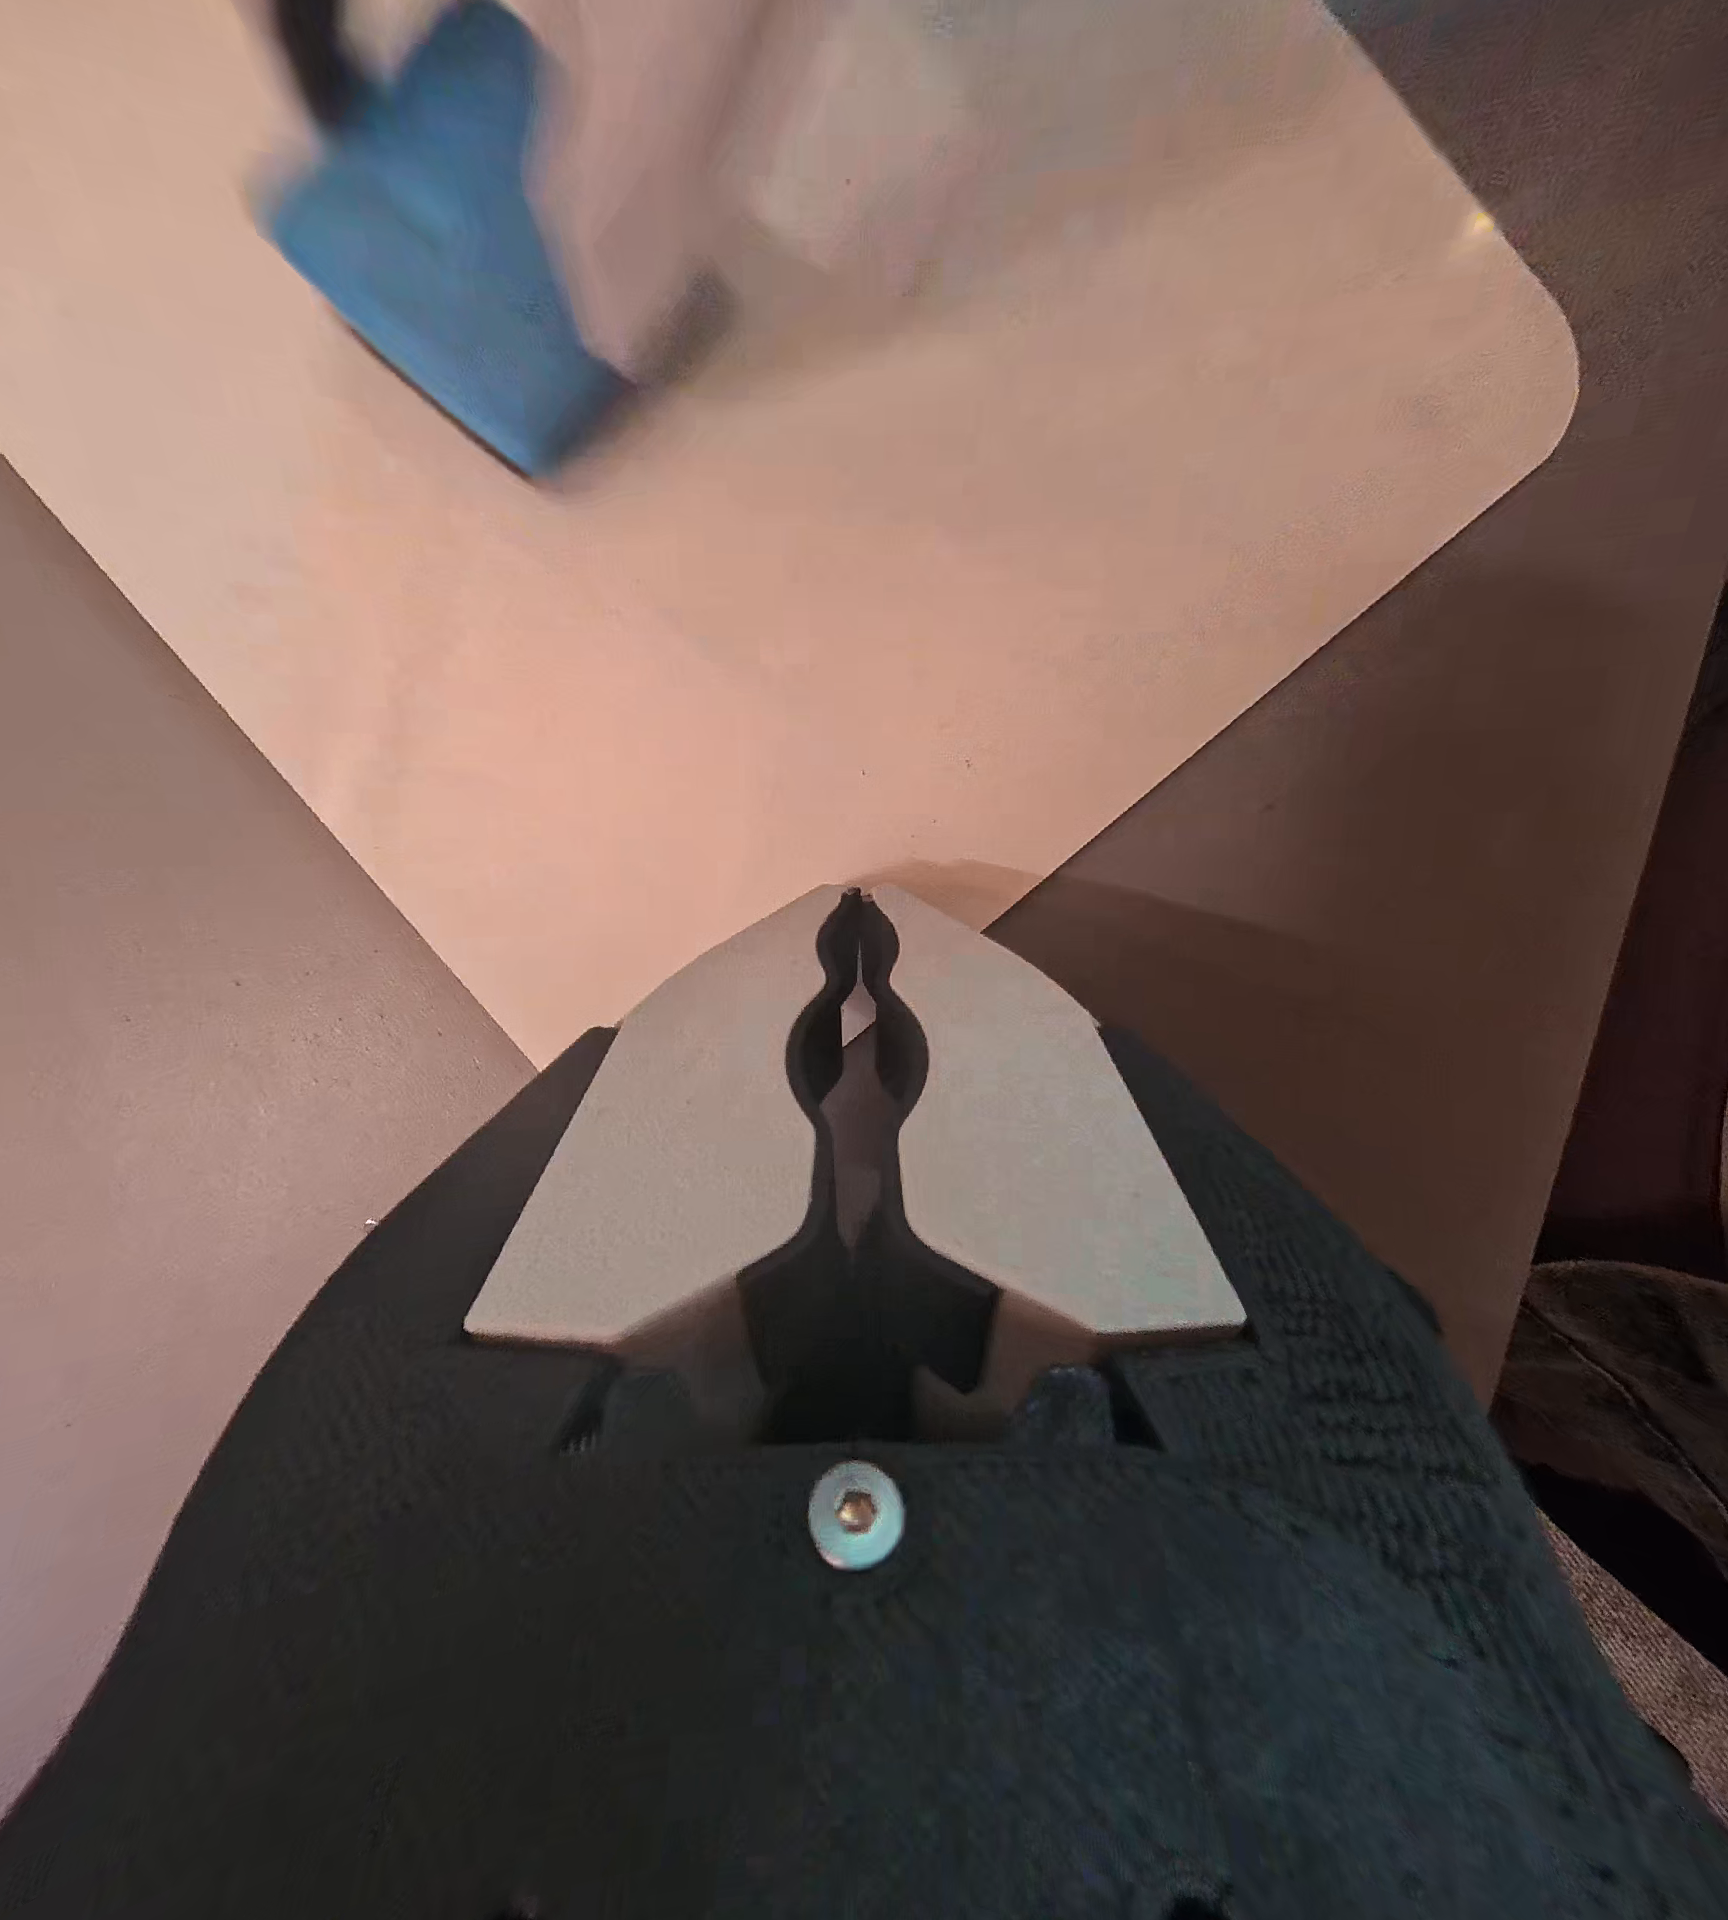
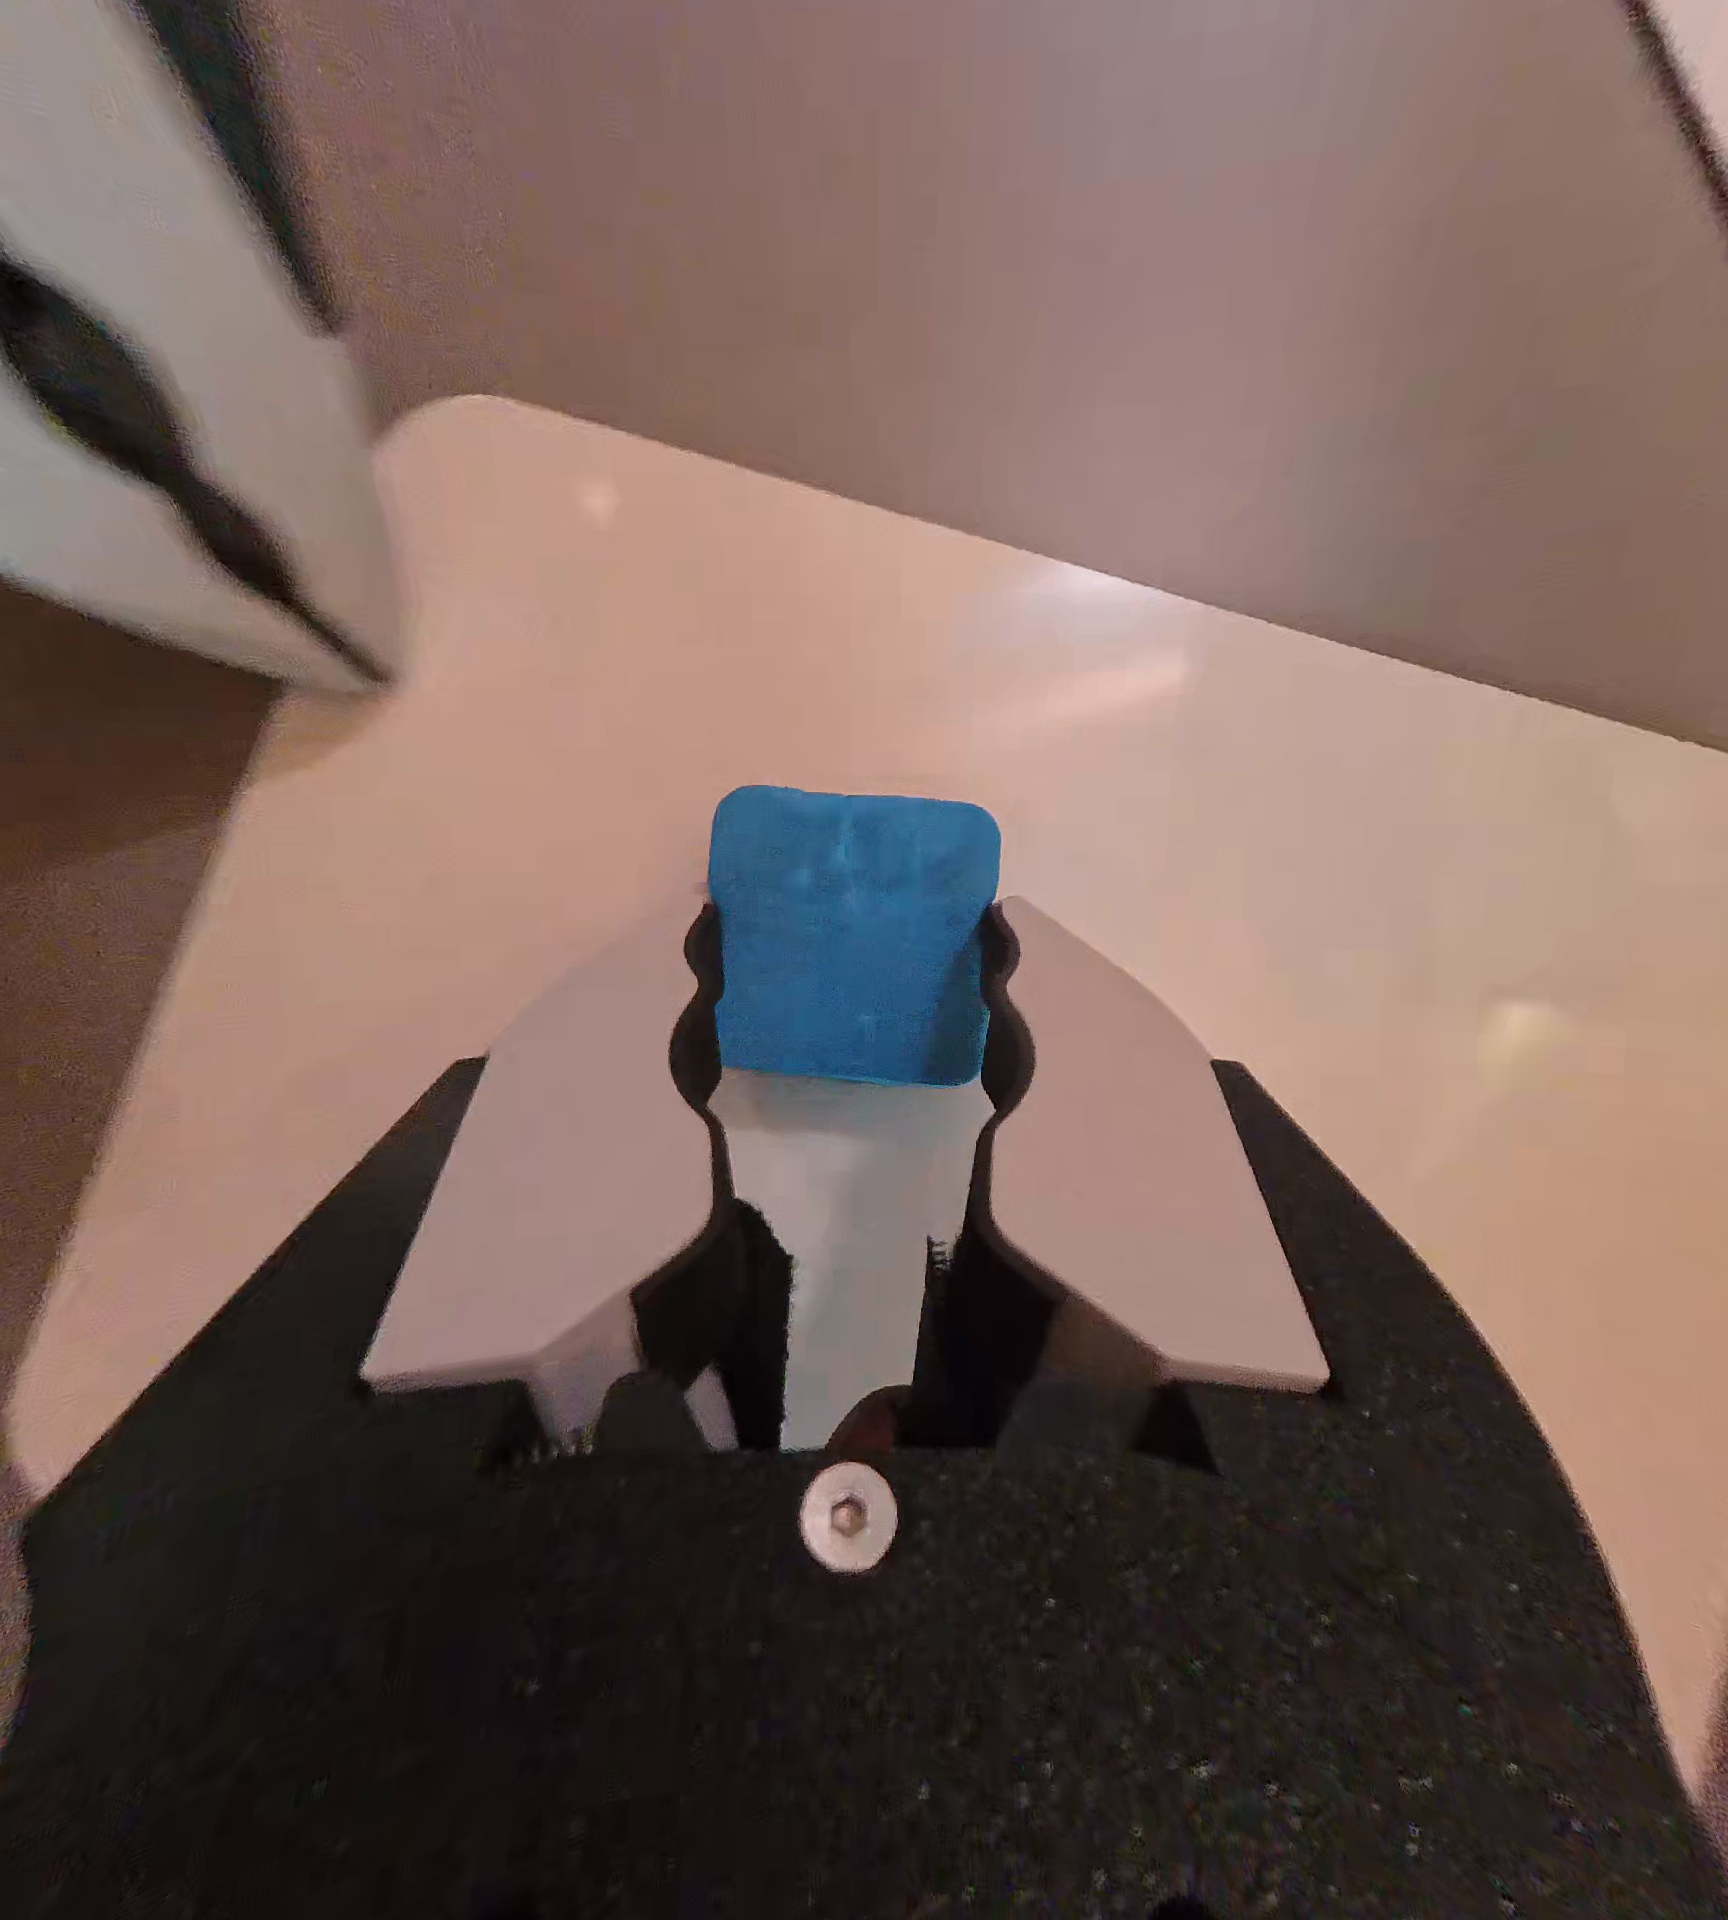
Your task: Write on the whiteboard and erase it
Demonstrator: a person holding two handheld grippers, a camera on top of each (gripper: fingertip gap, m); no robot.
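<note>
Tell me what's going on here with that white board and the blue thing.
A person is working with two handheld tools over a whiteboard lying on a brown table. The right tool grips a blue eraser on both sides, over the board. The left tool is shut at the board's near corner. No writing shows on the board.

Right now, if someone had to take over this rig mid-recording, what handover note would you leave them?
Left gripper: shut, fingertips at the near corner of the whiteboard, seemingly steadying it; whether they pinch its edge is unclear.
Right gripper: closed on the blue eraser, held over or on the board; contact cannot be told.
The board lies flat on the brown table. No marks show on the visible part of the board and no marker is in view.
Writing seems done and erasing is mostly finished. Left: check the hidden parts, then set the eraser down.
</note>
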